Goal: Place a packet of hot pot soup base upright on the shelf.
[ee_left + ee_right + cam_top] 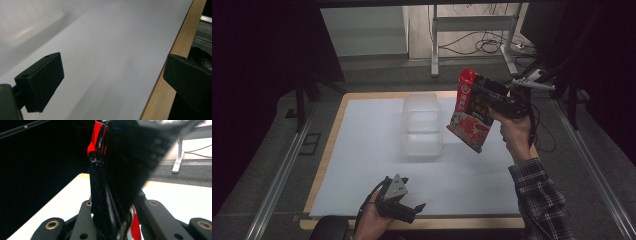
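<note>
A red and black snack bag (471, 111) hangs in the air above the right side of the table, with my right gripper (492, 103) shut on its upper right edge. Seen from the right gripper view, the bag (117, 175) stands edge-on between the closed jaws. A clear plastic container (421, 125) sits on the white sheet (362, 150) left of the bag. My left gripper (414, 211) rests low near the table's front edge, held by a hand. Its jaws stand wide apart over the sheet (112, 50) and the wooden table edge (172, 65) with nothing between them.
The wooden table edge (332, 130) frames the white sheet. Metal rails (277, 175) run along both sides of the table. A metal stand (434, 45) and cables lie on the floor behind it. A blurred pale shape (30, 25) sits at the far left of the left gripper view.
</note>
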A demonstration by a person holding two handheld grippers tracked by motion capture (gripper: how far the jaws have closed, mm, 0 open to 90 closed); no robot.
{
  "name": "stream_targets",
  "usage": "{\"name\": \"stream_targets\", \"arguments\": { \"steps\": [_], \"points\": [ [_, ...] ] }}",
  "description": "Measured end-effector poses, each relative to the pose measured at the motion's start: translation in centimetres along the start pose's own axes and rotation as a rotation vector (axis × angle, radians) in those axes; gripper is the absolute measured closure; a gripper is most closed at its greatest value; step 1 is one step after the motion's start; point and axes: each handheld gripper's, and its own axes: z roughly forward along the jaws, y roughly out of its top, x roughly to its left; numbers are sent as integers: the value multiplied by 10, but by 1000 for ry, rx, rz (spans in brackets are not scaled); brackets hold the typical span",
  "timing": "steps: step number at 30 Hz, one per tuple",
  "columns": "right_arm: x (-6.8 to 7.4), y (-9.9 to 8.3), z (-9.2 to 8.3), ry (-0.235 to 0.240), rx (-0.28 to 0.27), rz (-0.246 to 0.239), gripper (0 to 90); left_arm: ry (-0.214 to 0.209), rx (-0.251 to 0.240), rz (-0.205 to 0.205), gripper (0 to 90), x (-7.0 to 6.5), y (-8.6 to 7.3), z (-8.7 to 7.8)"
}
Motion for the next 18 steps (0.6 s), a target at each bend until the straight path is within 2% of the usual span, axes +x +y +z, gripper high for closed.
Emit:
{"name": "stream_targets", "arguments": {
  "steps": [7,15,18],
  "points": [
    [5,13,17,8,-4,-13,748,24,4,5,7,0,-3,-3],
    [11,23,45,18,-8,-15,748,34,1,-7,0,2,-4,-6],
    [13,24,51,20,-9,-14,748,37,2,-7,0,1,-4,-5]
  ]
}}
